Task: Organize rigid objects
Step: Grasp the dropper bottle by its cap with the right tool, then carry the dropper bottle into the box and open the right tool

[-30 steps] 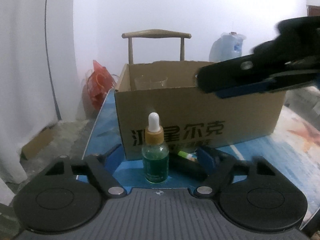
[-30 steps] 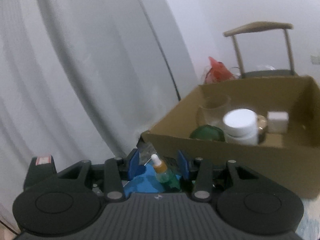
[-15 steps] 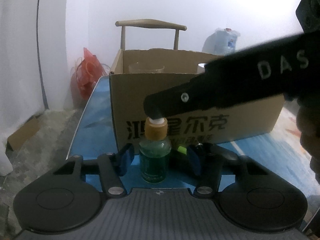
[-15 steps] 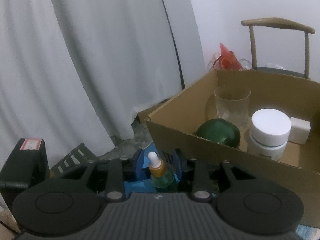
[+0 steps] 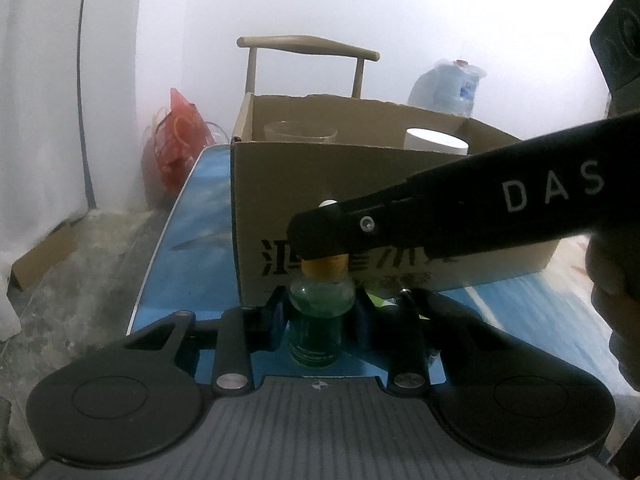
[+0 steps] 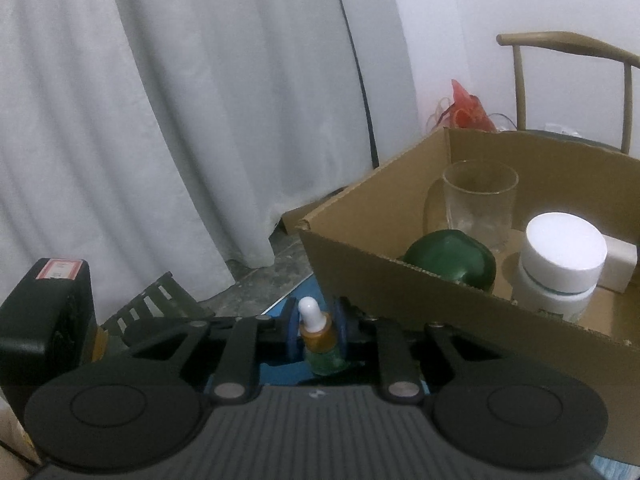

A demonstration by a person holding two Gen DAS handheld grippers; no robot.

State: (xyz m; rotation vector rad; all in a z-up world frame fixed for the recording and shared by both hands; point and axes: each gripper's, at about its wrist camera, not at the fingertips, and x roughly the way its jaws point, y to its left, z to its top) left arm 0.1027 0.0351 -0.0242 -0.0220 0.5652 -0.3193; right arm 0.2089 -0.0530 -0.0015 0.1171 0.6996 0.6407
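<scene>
With both tongs on dropper bottle point(image 5: 317, 320) (upright), box point(image 5: 400, 216) behind.

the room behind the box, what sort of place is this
Probably a lived-in room at home, not a lab: a wooden chair, a white curtain, a big water jug, and a bare concrete floor.

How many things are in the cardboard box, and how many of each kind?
Clear glass cup: 1
Green round thing: 1
White-lidded jar: 1
Small white block: 1
Total inside the cardboard box: 4, as far as its front wall lets me see.
</scene>
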